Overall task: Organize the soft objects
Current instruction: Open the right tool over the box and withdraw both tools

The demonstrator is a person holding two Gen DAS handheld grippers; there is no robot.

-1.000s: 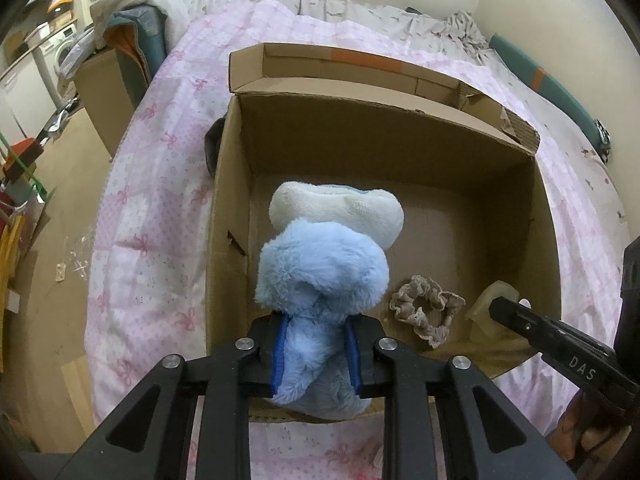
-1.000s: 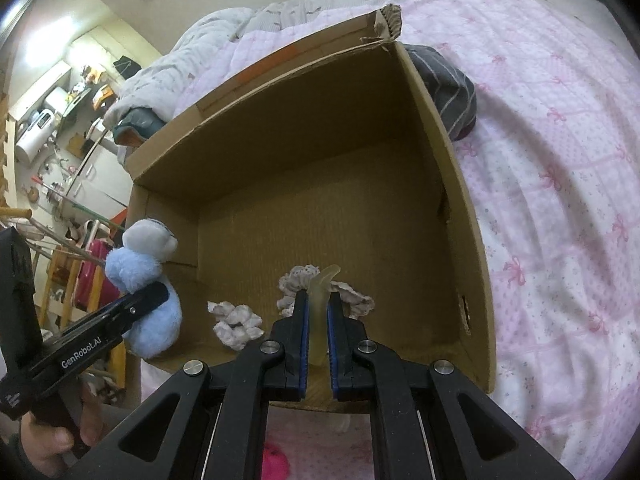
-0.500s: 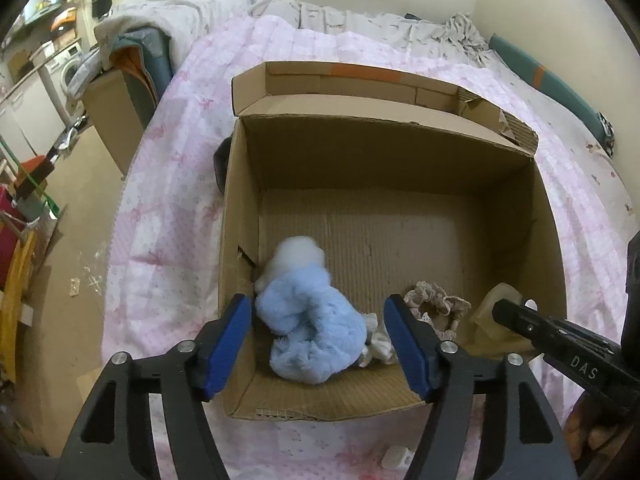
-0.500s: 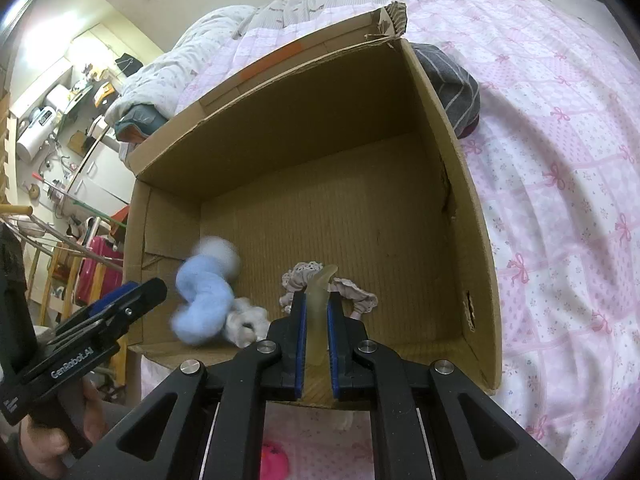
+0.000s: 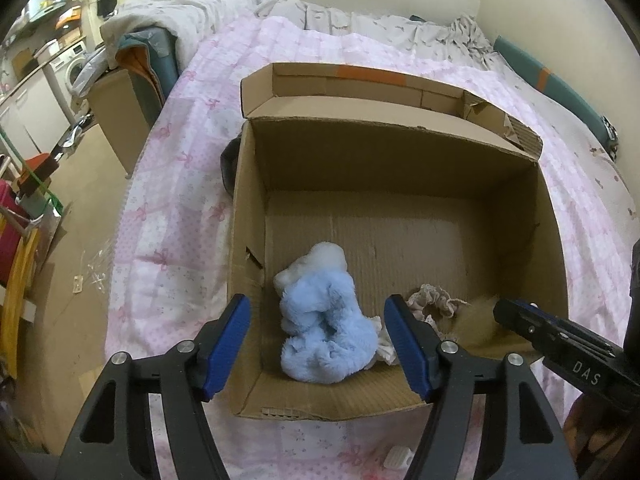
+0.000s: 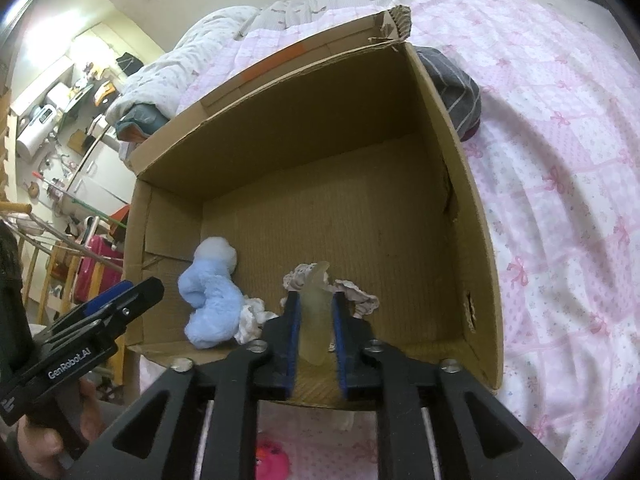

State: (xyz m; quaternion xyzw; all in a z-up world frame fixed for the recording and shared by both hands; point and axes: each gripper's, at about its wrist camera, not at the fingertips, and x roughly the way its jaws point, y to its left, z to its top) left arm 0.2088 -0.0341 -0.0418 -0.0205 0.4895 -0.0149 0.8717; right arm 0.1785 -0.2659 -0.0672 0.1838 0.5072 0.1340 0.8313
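Presently the left gripper [image 5: 318, 344] stands open above the blue plush [image 5: 326, 330] lying in the cardboard box [image 6: 476, 216], while the right gripper [image 6: 314, 330], jaws just opening, straddles the upright translucent piece [image 6: 316, 316], pads seemingly clear.

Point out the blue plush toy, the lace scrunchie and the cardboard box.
blue plush toy [image 5: 326, 332], left wrist view, on its fluffy blue body.
lace scrunchie [image 5: 434, 299], left wrist view, on its ruffled loop.
cardboard box [image 6: 296, 136], right wrist view, on its far inner wall.

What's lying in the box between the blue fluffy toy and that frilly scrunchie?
A small white crumpled cloth, touching the blue fluffy toy; bare cardboard before the scrunchie. Right wrist view shows it best.
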